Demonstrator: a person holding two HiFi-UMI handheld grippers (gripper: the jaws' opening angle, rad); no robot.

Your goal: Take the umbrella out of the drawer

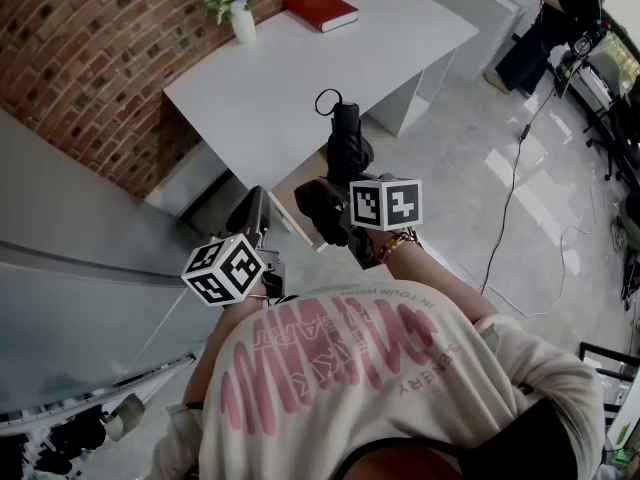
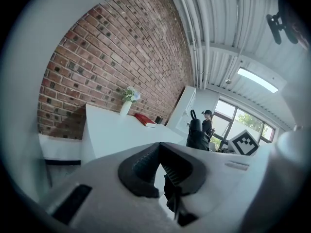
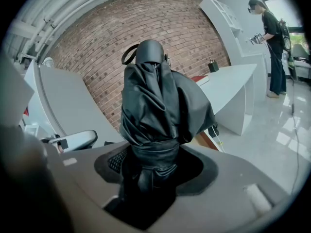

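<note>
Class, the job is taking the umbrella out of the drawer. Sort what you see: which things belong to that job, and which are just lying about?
Belongs to the job: black umbrella, right gripper clamped on it, open drawer.

Just lying about: red book and vase of flowers, both on the white desk; person standing in the background.

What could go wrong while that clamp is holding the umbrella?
1. The right gripper grips the umbrella around soft, bunched fabric near one end, so the cloth might slide and the umbrella drop.
2. The loop at the far end sticks out over the desk and could snag on something.
3. The drawer looks open just below, so a low swing could bump it.
</note>
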